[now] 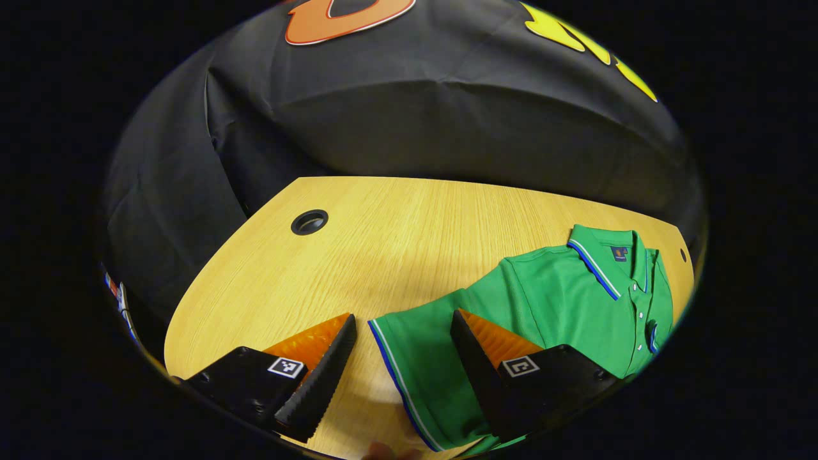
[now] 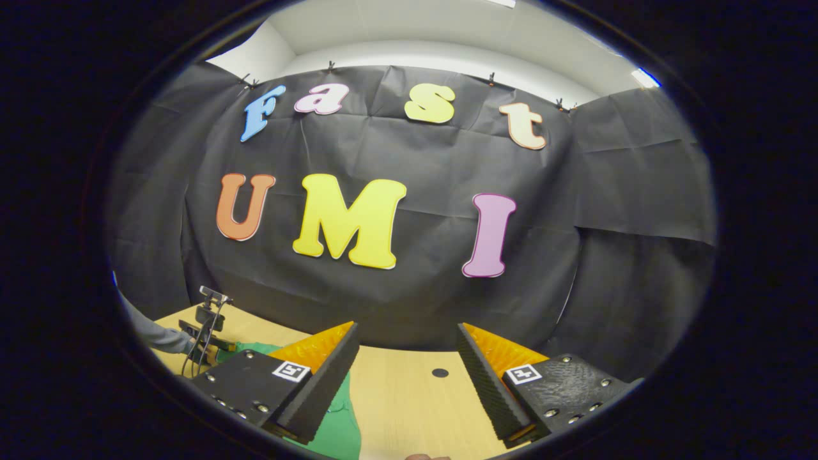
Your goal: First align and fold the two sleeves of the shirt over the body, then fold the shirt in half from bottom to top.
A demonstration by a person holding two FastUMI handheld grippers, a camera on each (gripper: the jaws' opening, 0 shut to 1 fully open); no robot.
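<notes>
A green polo shirt (image 1: pixel 562 300) lies flat on the wooden table (image 1: pixel 383 243), collar toward the far right. Its short sleeve (image 1: pixel 428 358), edged with blue and white stripes, reaches toward me. My left gripper (image 1: pixel 403 316) hangs open just above that sleeve; the hem lies between the fingers and one finger (image 1: pixel 476 358) stands over the cloth. In the right gripper view, my right gripper (image 2: pixel 407 327) is open and holds nothing, raised and facing the booth wall. A patch of the green shirt (image 2: pixel 339 425) shows under its left finger. The left gripper (image 2: pixel 208 322) shows far off, held by a grey-sleeved arm (image 2: pixel 153 335).
A round cable hole (image 1: pixel 309 222) sits in the table at the far left, and a small hole (image 2: pixel 439 372) shows ahead of the right gripper. Black cloth walls close the booth behind the table. Bare wood (image 2: pixel 415 409) lies right of the shirt.
</notes>
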